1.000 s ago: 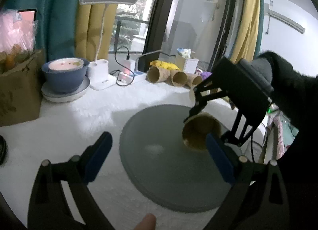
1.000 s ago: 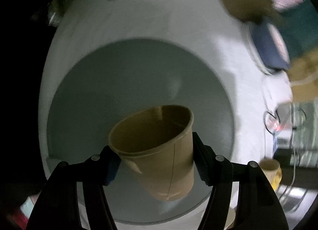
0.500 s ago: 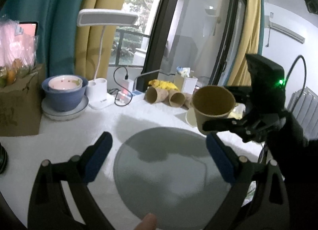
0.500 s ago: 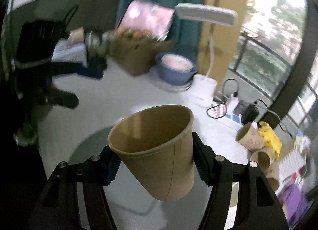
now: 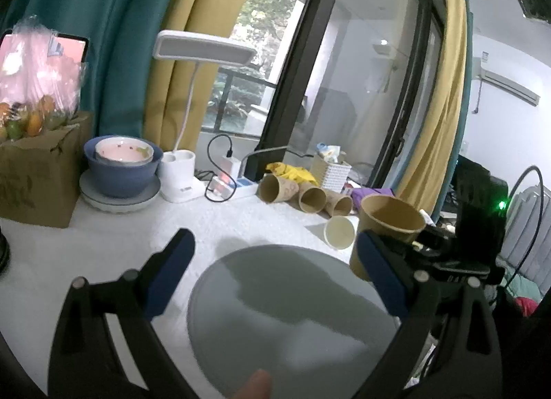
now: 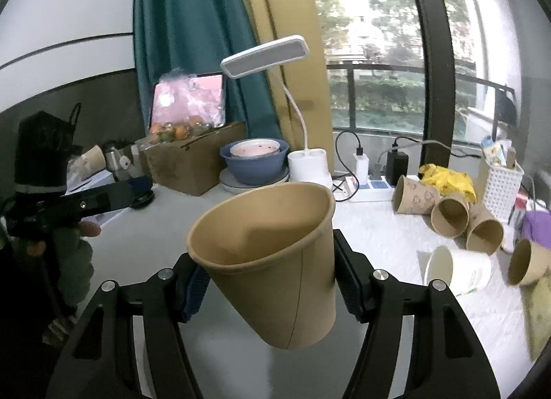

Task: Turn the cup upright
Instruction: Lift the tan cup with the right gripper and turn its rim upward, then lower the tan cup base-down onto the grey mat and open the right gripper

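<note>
A brown paper cup (image 6: 275, 261) is clamped between the blue pads of my right gripper (image 6: 272, 282), mouth up and tilted a little away, held above the grey round mat (image 6: 227, 357). In the left wrist view the same cup (image 5: 385, 227) hangs over the right rim of the mat (image 5: 275, 313), with the right gripper body behind it. My left gripper (image 5: 275, 271) is open and empty, its fingers wide apart over the mat's near side.
Several paper cups (image 6: 447, 216) lie on their sides at the back right, with a white cup (image 6: 454, 270) nearer. A blue bowl (image 5: 122, 168), a white desk lamp (image 5: 182, 178), a power strip and a cardboard box (image 5: 34, 178) stand along the back.
My right gripper has swung the cup from mouth sideways-down over the mat to mouth up, then lowered it toward the mat's right rim. My left gripper stayed open and nearly still.
</note>
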`<state>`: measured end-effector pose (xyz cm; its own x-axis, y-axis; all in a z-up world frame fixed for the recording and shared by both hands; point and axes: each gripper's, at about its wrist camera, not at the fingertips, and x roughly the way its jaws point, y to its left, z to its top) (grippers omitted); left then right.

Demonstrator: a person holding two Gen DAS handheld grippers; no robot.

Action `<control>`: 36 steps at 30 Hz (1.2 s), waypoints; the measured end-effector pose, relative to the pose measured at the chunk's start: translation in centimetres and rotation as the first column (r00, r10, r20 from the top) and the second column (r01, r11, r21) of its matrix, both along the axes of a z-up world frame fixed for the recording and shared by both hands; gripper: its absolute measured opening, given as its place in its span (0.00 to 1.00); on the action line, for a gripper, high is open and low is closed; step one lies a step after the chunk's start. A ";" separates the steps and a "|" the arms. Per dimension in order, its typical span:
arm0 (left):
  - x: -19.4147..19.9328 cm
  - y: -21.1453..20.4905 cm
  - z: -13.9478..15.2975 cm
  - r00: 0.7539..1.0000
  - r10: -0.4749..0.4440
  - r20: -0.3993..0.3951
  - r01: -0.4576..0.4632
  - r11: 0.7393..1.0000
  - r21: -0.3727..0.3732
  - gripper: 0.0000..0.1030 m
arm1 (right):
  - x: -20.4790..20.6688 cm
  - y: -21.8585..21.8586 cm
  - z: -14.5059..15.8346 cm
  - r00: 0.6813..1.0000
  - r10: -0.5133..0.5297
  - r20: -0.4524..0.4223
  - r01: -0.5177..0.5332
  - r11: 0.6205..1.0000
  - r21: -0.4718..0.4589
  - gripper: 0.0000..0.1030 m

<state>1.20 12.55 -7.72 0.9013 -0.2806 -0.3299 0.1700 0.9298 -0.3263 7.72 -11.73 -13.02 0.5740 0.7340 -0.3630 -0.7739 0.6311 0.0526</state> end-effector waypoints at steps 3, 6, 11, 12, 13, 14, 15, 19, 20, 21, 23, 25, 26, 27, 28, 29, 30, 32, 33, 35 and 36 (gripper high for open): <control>0.0 -0.1 -0.1 1.000 0.009 0.011 -0.009 1.000 -0.005 0.93 | 0.3 0.2 -1.0 1.000 -0.019 -0.021 0.019 1.000 0.018 0.66; -0.1 -0.2 -0.3 1.000 0.016 0.016 -0.016 1.000 -0.013 0.93 | 0.5 0.7 -2.0 0.999 -0.019 -0.045 0.020 1.000 0.019 0.66; -0.2 0.0 -0.4 0.999 0.032 0.034 -0.031 0.999 -0.024 0.93 | 0.8 1.9 -3.5 0.998 -0.013 -0.067 0.012 1.000 -0.007 0.66; -0.1 0.0 -0.4 0.999 0.035 0.039 -0.034 0.999 -0.027 0.93 | 0.9 2.2 -3.8 0.997 -0.013 -0.077 0.012 1.000 -0.011 0.66; -0.1 0.1 -0.4 0.998 0.037 0.041 -0.036 0.999 -0.029 0.93 | 0.9 2.3 -3.9 0.997 -0.014 -0.081 0.013 1.000 -0.013 0.66; -0.1 0.1 -0.4 0.998 0.038 0.042 -0.037 0.999 -0.031 0.93 | 1.0 2.6 -4.2 0.996 -0.017 -0.090 0.015 1.000 -0.019 0.66; 0.0 0.1 -0.5 0.998 0.038 0.041 -0.036 0.999 -0.031 0.93 | 1.1 2.8 -4.4 0.995 -0.019 -0.097 0.017 1.000 -0.024 0.66; 0.5 -0.1 -1.0 0.999 0.046 0.029 -0.045 0.999 -0.011 0.93 | 1.8 3.1 -5.1 0.991 -0.061 -0.119 0.057 0.998 -0.038 0.66; 0.7 -0.1 -1.2 0.999 0.045 0.024 -0.045 0.999 -0.010 0.93 | 2.1 3.1 -5.2 0.988 -0.079 -0.131 0.074 0.996 -0.042 0.66; 0.8 -0.1 -1.3 0.999 0.044 0.021 -0.044 0.999 -0.011 0.93 | 2.3 3.1 -5.1 0.987 -0.093 -0.130 0.088 0.995 -0.042 0.66; 0.8 -0.1 -1.5 0.999 0.042 0.018 -0.041 0.999 -0.015 0.93 | 2.6 3.1 -5.2 0.981 -0.144 -0.126 0.137 0.988 -0.066 0.66; 0.9 0.0 -1.6 0.999 0.042 0.019 -0.041 0.999 -0.018 0.93 | 3.0 3.1 -5.6 0.971 -0.193 -0.145 0.180 0.979 -0.099 0.66; 0.9 0.1 -1.6 0.999 0.042 0.021 -0.041 0.999 -0.019 0.93 | 3.3 3.0 -5.7 0.965 -0.212 -0.157 0.197 0.975 -0.104 0.66; 0.9 0.0 -1.6 0.999 0.042 0.022 -0.041 0.999 -0.019 0.93 | 3.5 2.7 -5.8 0.958 -0.235 -0.166 0.220 0.970 -0.106 0.66; 0.8 0.1 -1.6 0.999 0.043 0.024 -0.042 0.999 -0.020 0.93 | 3.7 2.7 -5.8 0.955 -0.245 -0.168 0.230 0.967 -0.106 0.66; 0.8 0.1 -1.6 0.999 0.044 0.025 -0.043 0.999 -0.021 0.93 | 3.7 2.5 -5.9 0.951 -0.258 -0.169 0.242 0.964 -0.108 0.66; 0.8 0.2 -1.6 0.999 0.044 0.026 -0.044 0.999 -0.023 0.93 | 3.7 2.4 -5.9 0.948 -0.273 -0.163 0.256 0.959 -0.120 0.66; 0.8 0.2 -1.6 0.999 0.046 0.029 -0.045 0.999 -0.024 0.93 | 3.6 2.4 -6.0 0.946 -0.284 -0.155 0.265 0.955 -0.134 0.66; 0.8 0.2 -1.6 0.998 0.046 0.032 -0.045 0.999 -0.024 0.93 | 3.6 2.4 -5.9 0.945 -0.290 -0.151 0.270 0.953 -0.137 0.66; 0.8 0.2 -1.5 0.998 0.045 0.035 -0.045 0.999 -0.024 0.93 | 3.5 2.3 -5.9 0.943 -0.299 -0.149 0.279 0.950 -0.138 0.66; 0.8 0.2 -1.5 0.998 0.045 0.035 -0.044 0.999 -0.024 0.93 | 3.5 2.3 -5.9 0.942 -0.301 -0.150 0.282 0.949 -0.139 0.67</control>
